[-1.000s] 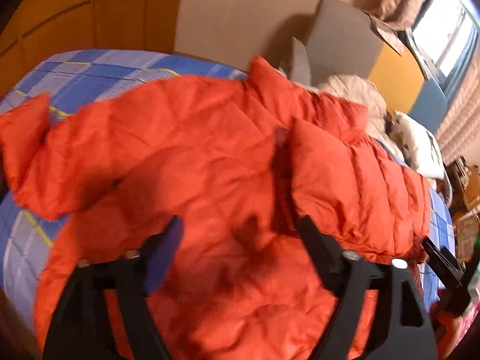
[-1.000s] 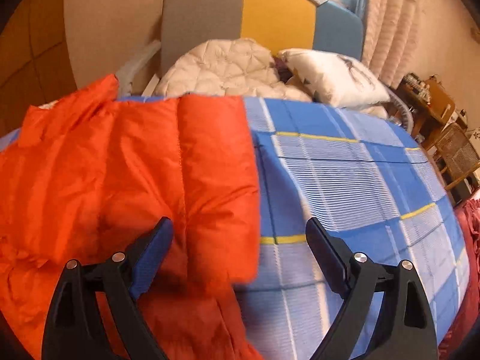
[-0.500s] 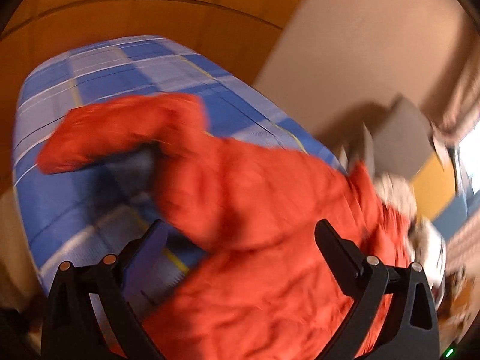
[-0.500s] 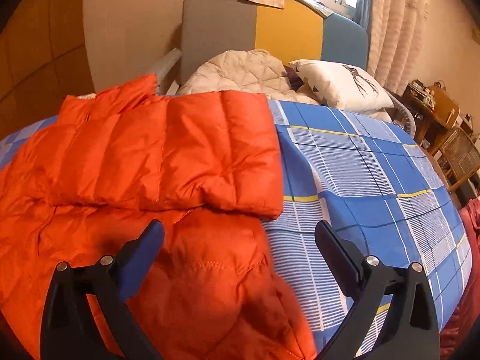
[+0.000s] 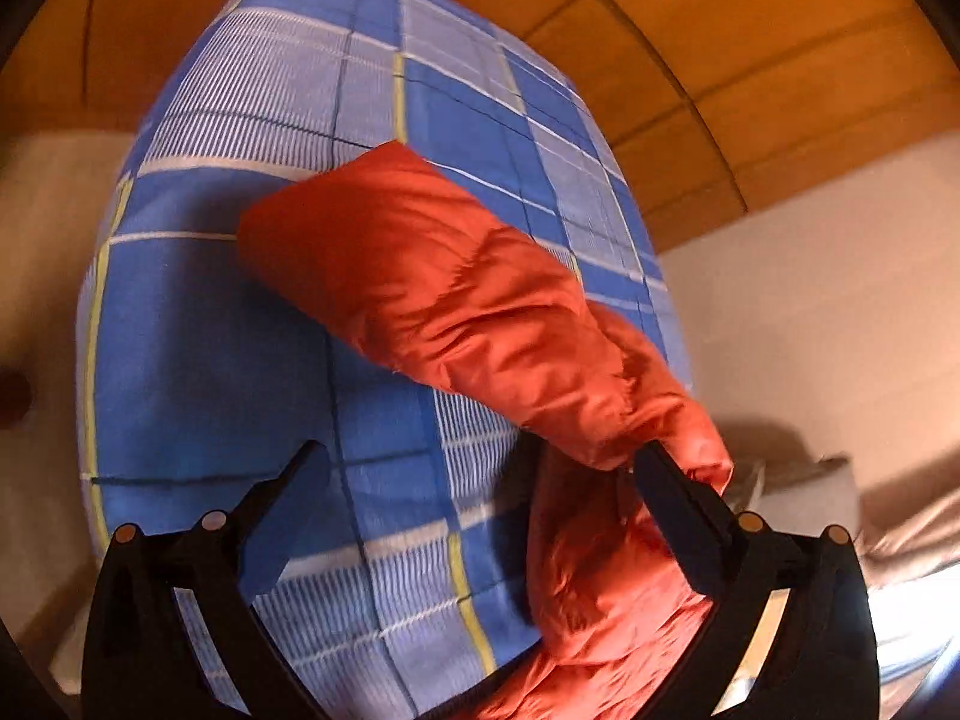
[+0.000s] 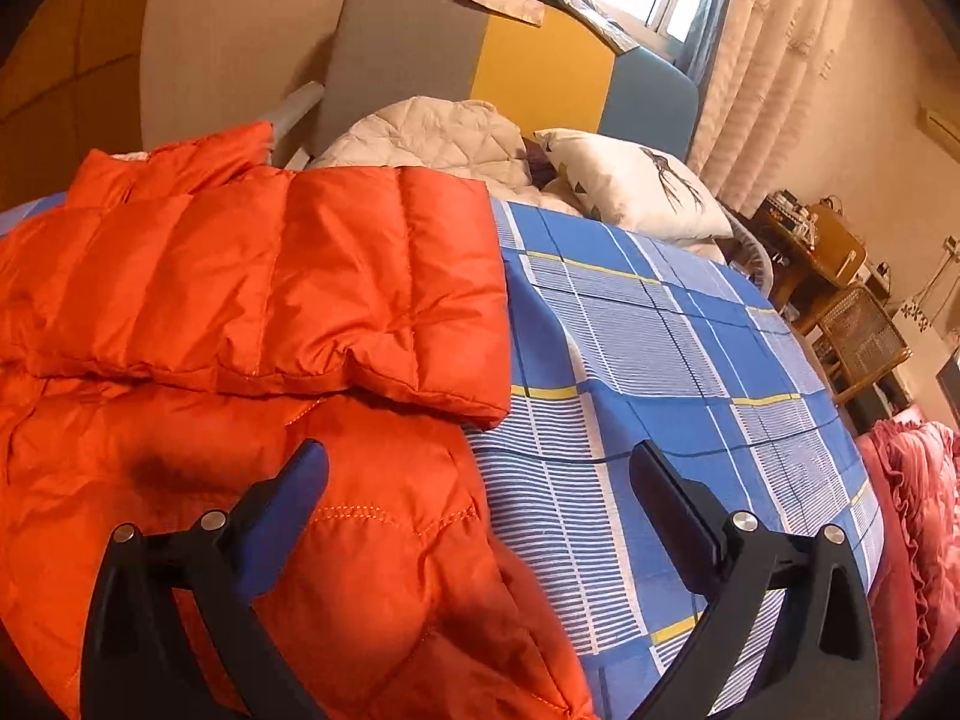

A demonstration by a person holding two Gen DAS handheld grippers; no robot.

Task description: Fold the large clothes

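An orange puffer jacket lies on a blue plaid bedsheet. In the right wrist view one sleeve is folded across the jacket's body. My right gripper is open and empty, above the jacket's right edge. In the left wrist view the other sleeve stretches out over the sheet. My left gripper is open and empty, hovering near the sleeve's shoulder end; its right finger is close to the fabric.
A grey, yellow and blue headboard stands at the bed's far end, with a beige quilt and a white pillow. A red ruffled cloth hangs at the right bedside. Wooden wall panels lie beyond the sheet.
My left gripper has swung left, from over the jacket's body to the outstretched sleeve. My right gripper has pulled back and up a little; the folded sleeve lies still.
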